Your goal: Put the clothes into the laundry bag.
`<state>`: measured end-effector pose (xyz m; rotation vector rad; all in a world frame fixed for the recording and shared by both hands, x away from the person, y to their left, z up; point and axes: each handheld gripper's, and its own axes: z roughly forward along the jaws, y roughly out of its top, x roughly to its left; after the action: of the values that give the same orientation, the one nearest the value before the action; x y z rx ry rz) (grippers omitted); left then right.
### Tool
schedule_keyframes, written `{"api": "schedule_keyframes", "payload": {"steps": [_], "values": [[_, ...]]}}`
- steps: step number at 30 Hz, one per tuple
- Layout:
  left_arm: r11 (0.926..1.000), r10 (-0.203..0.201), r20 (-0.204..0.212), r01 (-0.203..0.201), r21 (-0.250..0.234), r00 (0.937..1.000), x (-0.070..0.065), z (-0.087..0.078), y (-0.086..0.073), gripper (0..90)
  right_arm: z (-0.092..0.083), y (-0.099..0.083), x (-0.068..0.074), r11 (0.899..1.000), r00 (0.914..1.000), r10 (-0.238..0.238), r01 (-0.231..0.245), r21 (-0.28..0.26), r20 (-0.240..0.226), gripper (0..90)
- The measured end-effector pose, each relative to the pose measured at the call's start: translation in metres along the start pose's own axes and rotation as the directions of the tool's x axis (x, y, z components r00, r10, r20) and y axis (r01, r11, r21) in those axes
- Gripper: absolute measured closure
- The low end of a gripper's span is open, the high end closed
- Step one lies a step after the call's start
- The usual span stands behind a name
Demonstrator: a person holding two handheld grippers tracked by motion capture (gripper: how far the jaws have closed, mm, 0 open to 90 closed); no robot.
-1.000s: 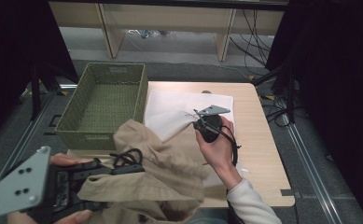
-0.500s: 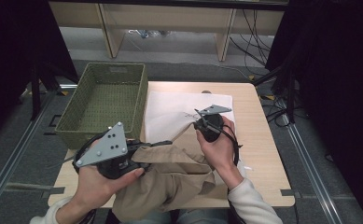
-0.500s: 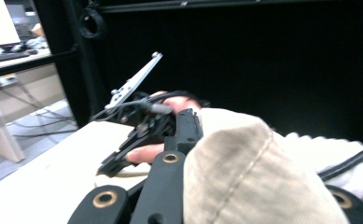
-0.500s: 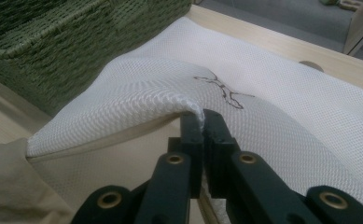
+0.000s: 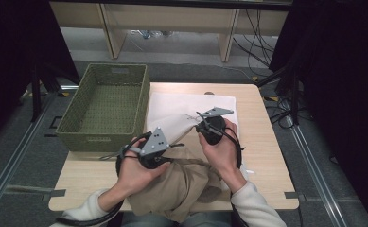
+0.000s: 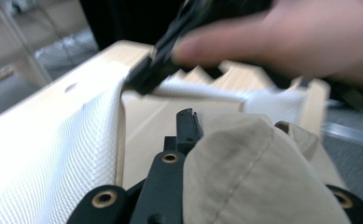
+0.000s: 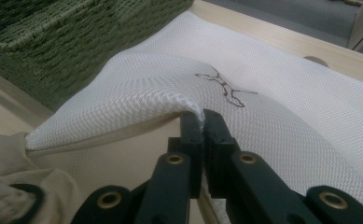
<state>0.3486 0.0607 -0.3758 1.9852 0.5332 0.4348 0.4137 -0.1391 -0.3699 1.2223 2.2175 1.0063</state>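
Mesh bag [image 5: 191, 111] lies flat across the surface's far middle, its mouth facing the near edge. Right claw [image 7: 201, 122] is clamped on the bag's upper lip, lifting it. Left claw [image 5: 170, 152] is shut on tan cloth [image 5: 186, 182], just before the opening, so the push runs straight away from the person. Basket [image 5: 107, 106] sits at the left edge, clear of that path.
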Motion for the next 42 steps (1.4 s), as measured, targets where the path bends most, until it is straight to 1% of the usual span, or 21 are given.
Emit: {"api": "schedule_keyframes", "payload": {"steps": [3, 5, 7, 8, 9, 10, 11, 13, 15, 20, 22, 26, 27, 28, 29, 30, 34, 35, 37, 41, 42], "values": [[0.9985, -0.014, -0.002, 0.014, 0.054, 0.9999, 0.004, 0.021, -0.005, 85.8, 0.001, 0.000, -0.001, 0.999, 0.9995, -0.031, 0.031, -0.012, 0.010, 88.5], [0.9936, 0.014, -0.010, -0.013, 0.112, 0.9999, 0.007, 0.033, -0.007, 85.8, 0.001, 0.000, 0.000, 1.000, 0.9999, -0.015, 0.015, -0.013, 0.007, 88.5], [0.9911, 0.036, -0.037, -0.031, 0.129, 0.9987, 0.009, 0.047, -0.010, 85.7, 0.000, 0.000, 0.002, 1.000, 0.9998, -0.020, 0.020, -0.009, 0.001, 88.5], [0.9883, 0.019, -0.010, -0.018, 0.151, 0.9998, 0.008, 0.053, -0.013, 85.7, 0.000, 0.000, 0.003, 1.000, 0.9999, -0.011, 0.011, -0.017, 0.002, 88.5], [0.9853, 0.020, -0.013, -0.017, 0.170, 0.9997, 0.009, 0.059, -0.015, 85.6, -0.001, 0.000, 0.004, 1.000, 1.0000, 0.001, -0.001, -0.009, -0.006, 88.5], [0.9821, 0.022, -0.019, -0.018, 0.188, 0.9996, 0.010, 0.064, -0.018, 85.4, 0.000, 0.000, 0.003, 0.999, 0.9994, -0.032, 0.032, -0.015, -0.010, 88.5], [0.9795, 0.008, -0.016, -0.004, 0.201, 0.9998, 0.012, 0.069, -0.021, 85.2, -0.001, 0.000, 0.006, 1.000, 1.0000, 0.003, -0.003, -0.004, 0.001, 88.5], [0.9732, 0.001, -0.017, 0.003, 0.230, 0.9999, 0.017, 0.075, -0.026, 84.6, -0.001, -0.001, 0.006, 1.000, 1.0000, -0.003, 0.003, -0.002, -0.001, 88.5], [0.9729, -0.026, -0.015, 0.029, 0.229, 0.9995, 0.020, 0.076, -0.029, 82.8, 0.000, -0.002, 0.007, 1.000, 0.9999, -0.006, 0.006, 0.011, -0.008, 88.5], [0.9807, -0.062, -0.029, 0.066, 0.184, 0.9977, 0.025, 0.070, -0.030, 69.7, 0.003, -0.003, 0.004, 0.999, 0.9992, -0.040, 0.040, -0.006, -0.003, 88.5], [0.9828, -0.071, -0.024, 0.074, 0.169, 0.9972, 0.027, 0.067, -0.031, 65.3, 0.003, -0.003, 0.006, 1.000, 0.9999, -0.011, 0.011, 0.011, -0.009, 88.5], [0.9842, -0.097, -0.009, 0.097, 0.148, 0.9953, 0.029, 0.060, -0.029, 51.1, 0.004, -0.004, 0.006, 1.000, 0.9999, -0.014, 0.014, 0.015, -0.004, 88.5], [0.9876, -0.104, -0.003, 0.104, 0.118, 0.9945, 0.029, 0.056, -0.027, 51.1, 0.004, -0.004, 0.007, 1.000, 1.0000, -0.001, 0.001, 0.015, -0.006, 88.5], [0.9892, -0.115, 0.006, 0.114, 0.093, 0.9934, 0.029, 0.050, -0.024, 45.7, 0.003, -0.004, 0.007, 0.999, 0.9999, 0.014, -0.014, 0.030, -0.010, 88.5], [0.9921, -0.093, 0.007, 0.092, 0.086, 0.9957, 0.031, 0.045, -0.022, 44.2, 0.004, -0.004, 0.006, 1.000, 0.9999, 0.007, -0.007, 0.027, -0.007, 88.5], [0.9907, -0.114, 0.001, 0.114, 0.074, 0.9935, 0.030, 0.041, -0.021, 41.8, 0.004, -0.004, 0.006, 1.000, 1.0000, 0.001, -0.001, 0.026, 0.000, 88.5], [0.9918, -0.117, 0.013, 0.116, 0.054, 0.9930, 0.029, 0.018, -0.015, 36.9, 0.005, -0.005, 0.005, 1.000, 1.0000, 0.005, -0.005, 0.030, -0.005, 88.5], [0.9910, -0.128, 0.013, 0.128, 0.041, 0.9917, 0.027, 0.010, -0.014, 36.7, 0.006, -0.004, 0.003, 1.000, 0.9999, -0.016, 0.016, 0.008, -0.004, 88.5], [0.9926, -0.120, 0.020, 0.120, 0.019, 0.9926, 0.022, -0.003, -0.013, 35.2, 0.004, -0.004, 0.004, 1.000, 1.0000, 0.009, -0.009, 0.030, -0.004, 88.5], [0.9946, -0.103, 0.045, 0.102, 0.018, 0.9937, 0.008, -0.026, -0.013, 32.7, 0.006, -0.005, 0.005, 1.000, 0.9998, 0.018, -0.018, 0.025, -0.007, 88.5], [0.9948, -0.101, 0.050, 0.100, 0.020, 0.9937, 0.005, -0.032, -0.014, 32.5, 0.006, -0.004, 0.004, 1.000, 1.0000, -0.001, 0.001, 0.026, -0.006, 88.5]]}}
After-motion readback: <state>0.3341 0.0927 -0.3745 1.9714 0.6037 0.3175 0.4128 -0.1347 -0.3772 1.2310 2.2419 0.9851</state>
